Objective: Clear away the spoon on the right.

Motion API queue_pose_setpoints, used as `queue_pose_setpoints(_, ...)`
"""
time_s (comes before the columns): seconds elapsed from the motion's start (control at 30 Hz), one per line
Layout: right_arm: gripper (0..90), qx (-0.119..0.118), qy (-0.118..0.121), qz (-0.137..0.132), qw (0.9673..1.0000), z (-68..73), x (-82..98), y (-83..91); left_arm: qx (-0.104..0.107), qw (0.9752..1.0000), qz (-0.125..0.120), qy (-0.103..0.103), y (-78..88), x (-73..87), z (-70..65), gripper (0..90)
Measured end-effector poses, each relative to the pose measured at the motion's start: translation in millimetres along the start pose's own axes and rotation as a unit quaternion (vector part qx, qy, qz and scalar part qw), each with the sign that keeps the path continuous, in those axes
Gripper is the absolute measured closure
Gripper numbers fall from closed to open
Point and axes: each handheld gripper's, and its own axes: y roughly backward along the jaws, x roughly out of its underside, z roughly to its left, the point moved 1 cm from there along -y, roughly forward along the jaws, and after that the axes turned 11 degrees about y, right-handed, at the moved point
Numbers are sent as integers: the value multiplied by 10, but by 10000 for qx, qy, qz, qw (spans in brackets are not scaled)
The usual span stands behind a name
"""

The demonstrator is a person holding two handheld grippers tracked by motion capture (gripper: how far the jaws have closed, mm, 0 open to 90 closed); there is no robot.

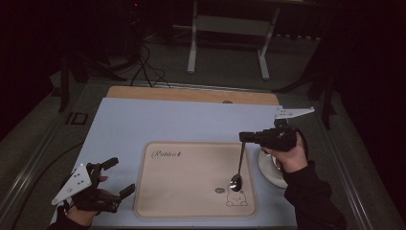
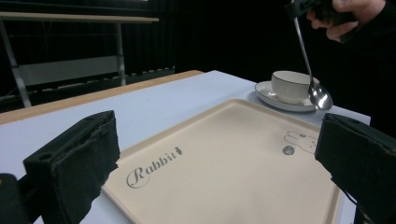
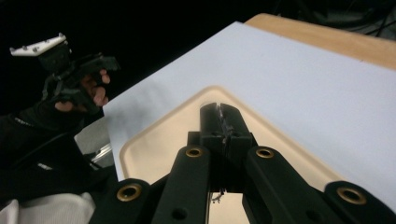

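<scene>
One spoon (image 1: 238, 166) hangs pinched in the closed right hand-held gripper (image 1: 242, 137) over the tray (image 1: 191, 211); next, lower and release; left hand-held gripper (image 1: 117, 176) idles open, empty.

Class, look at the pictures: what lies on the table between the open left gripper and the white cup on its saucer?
The beige tray printed "Rabbit" spans that stretch in the high view, between left gripper and cup, with the metal spoon hanging above it.

Hidden or cut off, for your check

Your right hand (image 1: 287, 155) covers half the saucer (image 1: 268, 170); the tray (image 2: 243, 158) is cut by the lower edge.
</scene>
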Motion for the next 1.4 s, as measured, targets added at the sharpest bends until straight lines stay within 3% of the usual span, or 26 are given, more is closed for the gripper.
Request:
queue_pose_setpoints(0.33, 900, -503, 86, 143, 9986, -21, 209, -320, 5, 10000, -1, 4, 0, 0, 1, 0)
queue_pose_setpoints(0.47, 900, -630, -42, 163, 9979, -45, 290, -441, 10, 10000, -4, 8, 1, 0, 3, 0)
queue_pose_setpoints(0.83, 899, -893, -104, 340, 9954, -72, 461, -700, 38, 10000, 12, 2, -3, 2, 0, 0)
queue_pose_setpoints(1.13, 898, -911, -80, 459, 9947, -111, 547, -811, 45, 10000, 11, -5, -2, 2, -6, 0)
queue_pose_setpoints(1.4, 834, -456, 70, 661, 9967, -138, 566, -815, 55, 10000, 15, -17, 2, 1, -7, 0)
